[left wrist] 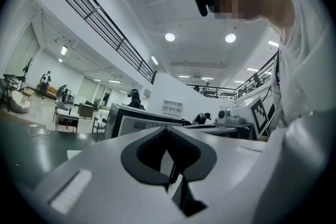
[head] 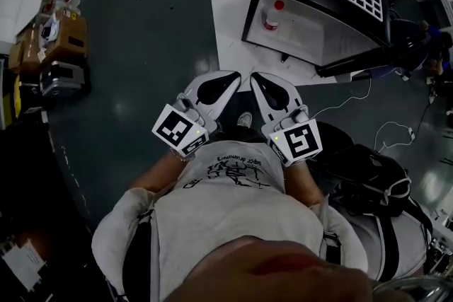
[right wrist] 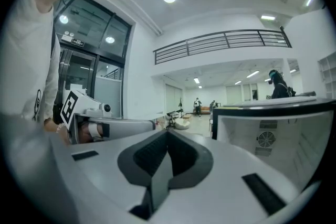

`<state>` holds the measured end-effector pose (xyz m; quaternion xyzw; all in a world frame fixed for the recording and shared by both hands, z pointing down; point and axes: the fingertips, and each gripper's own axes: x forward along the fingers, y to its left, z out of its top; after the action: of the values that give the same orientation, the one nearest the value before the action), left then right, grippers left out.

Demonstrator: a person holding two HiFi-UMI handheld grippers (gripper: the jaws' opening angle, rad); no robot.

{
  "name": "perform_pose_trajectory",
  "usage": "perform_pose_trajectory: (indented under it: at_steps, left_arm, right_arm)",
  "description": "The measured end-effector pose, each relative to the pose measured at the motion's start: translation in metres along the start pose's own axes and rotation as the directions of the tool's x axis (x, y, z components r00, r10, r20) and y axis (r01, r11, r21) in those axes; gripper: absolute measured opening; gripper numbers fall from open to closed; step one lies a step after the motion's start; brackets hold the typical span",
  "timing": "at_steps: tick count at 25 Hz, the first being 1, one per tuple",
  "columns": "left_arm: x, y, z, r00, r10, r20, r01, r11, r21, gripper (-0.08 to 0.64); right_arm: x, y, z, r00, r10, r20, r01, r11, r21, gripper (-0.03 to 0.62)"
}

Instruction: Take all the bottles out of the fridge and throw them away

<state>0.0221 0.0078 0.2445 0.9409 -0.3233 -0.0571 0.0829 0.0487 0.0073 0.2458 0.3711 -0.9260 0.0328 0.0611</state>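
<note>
A small black fridge (head: 318, 10) stands open on a white sheet (head: 226, 18) on the floor ahead of me. One clear bottle with a red cap (head: 272, 14) stands inside at the left of its white interior. My left gripper (head: 233, 76) and right gripper (head: 256, 78) are held close to my body, side by side, short of the sheet, tips pointing toward the fridge. Both are shut with nothing between the jaws. In the left gripper view the shut gripper (left wrist: 168, 131) faces the fridge (left wrist: 142, 123). In the right gripper view the shut gripper (right wrist: 168, 134) faces the fridge (right wrist: 278, 128).
A black bag (head: 368, 173) lies on the floor at my right, with white cables (head: 389, 131) beside it. Cardboard boxes and gear (head: 56, 39) sit at the left. Dark glossy floor lies between me and the fridge.
</note>
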Motion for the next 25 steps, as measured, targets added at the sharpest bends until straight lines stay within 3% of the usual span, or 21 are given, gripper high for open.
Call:
perform_pose_trajectory:
  at_steps: [13, 25]
  left_arm:
    - [0.065, -0.033, -0.025, 0.998, -0.038, -0.044, 0.038, 0.999, 0.012, 0.008]
    - [0.096, -0.036, -0.026, 0.998, -0.043, -0.052, 0.044, 0.999, 0.026, 0.008]
  right_arm:
    - [-0.054, -0.059, -0.014, 0.998, -0.057, 0.006, 0.056, 0.998, 0.016, 0.009]
    - [-0.064, -0.088, -0.017, 0.996, -0.09, -0.007, 0.09, 0.996, 0.02, 0.009]
